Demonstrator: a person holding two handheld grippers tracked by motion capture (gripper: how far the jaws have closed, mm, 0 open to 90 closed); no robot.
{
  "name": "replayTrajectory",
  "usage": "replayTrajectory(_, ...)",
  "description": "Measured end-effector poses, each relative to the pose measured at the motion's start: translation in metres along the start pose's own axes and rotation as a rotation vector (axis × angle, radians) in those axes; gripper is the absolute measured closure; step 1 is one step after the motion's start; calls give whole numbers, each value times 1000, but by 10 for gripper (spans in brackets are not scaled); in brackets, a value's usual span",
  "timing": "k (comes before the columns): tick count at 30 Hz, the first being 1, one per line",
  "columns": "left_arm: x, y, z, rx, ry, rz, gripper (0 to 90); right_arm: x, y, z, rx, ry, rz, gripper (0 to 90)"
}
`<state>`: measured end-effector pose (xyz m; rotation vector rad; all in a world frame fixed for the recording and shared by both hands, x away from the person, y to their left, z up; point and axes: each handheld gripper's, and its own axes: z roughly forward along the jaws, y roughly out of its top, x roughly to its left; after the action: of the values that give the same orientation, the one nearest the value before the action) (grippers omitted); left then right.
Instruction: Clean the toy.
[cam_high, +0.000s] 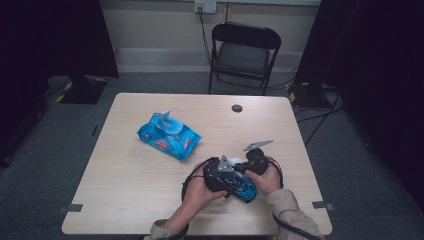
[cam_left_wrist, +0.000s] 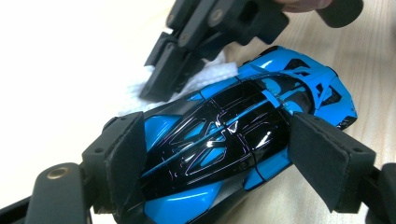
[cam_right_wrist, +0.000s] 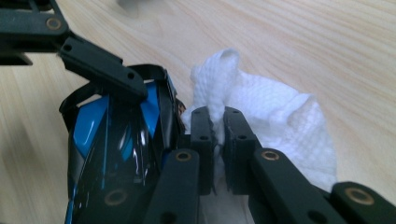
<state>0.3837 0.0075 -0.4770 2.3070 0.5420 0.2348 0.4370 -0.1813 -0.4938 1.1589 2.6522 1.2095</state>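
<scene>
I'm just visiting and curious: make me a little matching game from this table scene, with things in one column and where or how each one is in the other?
Things:
1. toy car
2. white wipe
3. wipes pack
4. folding chair

States:
A. stands on the floor beyond the table's far edge
B. pinched between the shut jaws of the right gripper
C. lies on the table with its lid flipped up
D. clamped by its sides in the left gripper

Pairs: 1-D, 2-B, 3-C, 4-A
</scene>
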Motion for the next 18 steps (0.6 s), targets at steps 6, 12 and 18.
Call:
replayTrajectory(6, 0, 0, 0, 3, 1, 0, 196, -2, -8, -7, -5, 3, 7, 844)
replayTrajectory(12, 0, 0, 0, 0, 2, -2, 195, -3, -15, -15, -8, 2, 4, 844)
replayTrajectory(18, 0, 1, 0, 6, 3, 1, 195, -6, -23, -22, -13, 7, 7, 844)
